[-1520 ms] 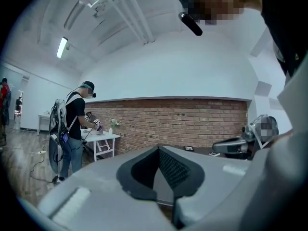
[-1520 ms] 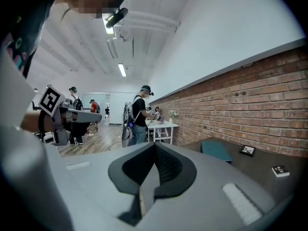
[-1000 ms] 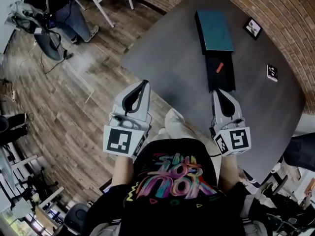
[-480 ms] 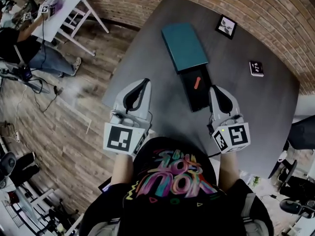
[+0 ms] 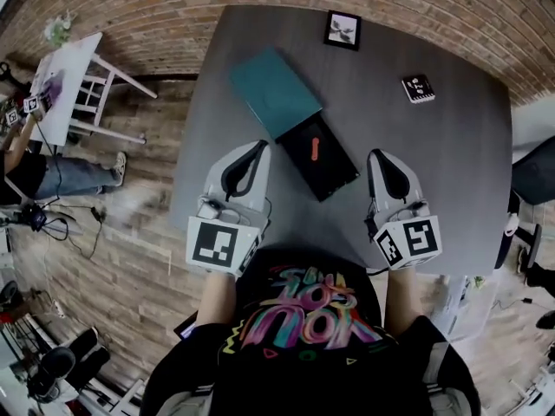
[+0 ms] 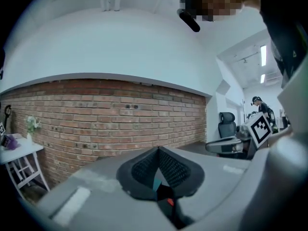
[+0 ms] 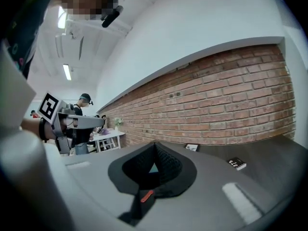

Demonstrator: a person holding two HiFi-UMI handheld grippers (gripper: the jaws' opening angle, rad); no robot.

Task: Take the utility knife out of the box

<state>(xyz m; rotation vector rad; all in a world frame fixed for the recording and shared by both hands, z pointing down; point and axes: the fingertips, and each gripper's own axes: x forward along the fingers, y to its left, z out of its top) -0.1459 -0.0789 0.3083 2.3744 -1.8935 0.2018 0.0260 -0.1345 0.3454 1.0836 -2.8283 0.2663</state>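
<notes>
The left gripper (image 5: 258,143) and right gripper (image 5: 375,152) hover over the tabletop's (image 5: 434,189) near edge, jaws pressed together, holding nothing. The orange utility knife (image 5: 314,150) lies in the open black box (image 5: 336,172) mid-tabletop, between the 2.

A dark grey table (image 5: 434,198) carried four things: a teal lid (image 5: 274,91) lying flat towards the far left, an open black box (image 5: 336,170) touching the lid's near end, a small framed picture (image 5: 342,29) at the far edge, and a small black printed card (image 5: 418,88) well apart on the right
</notes>
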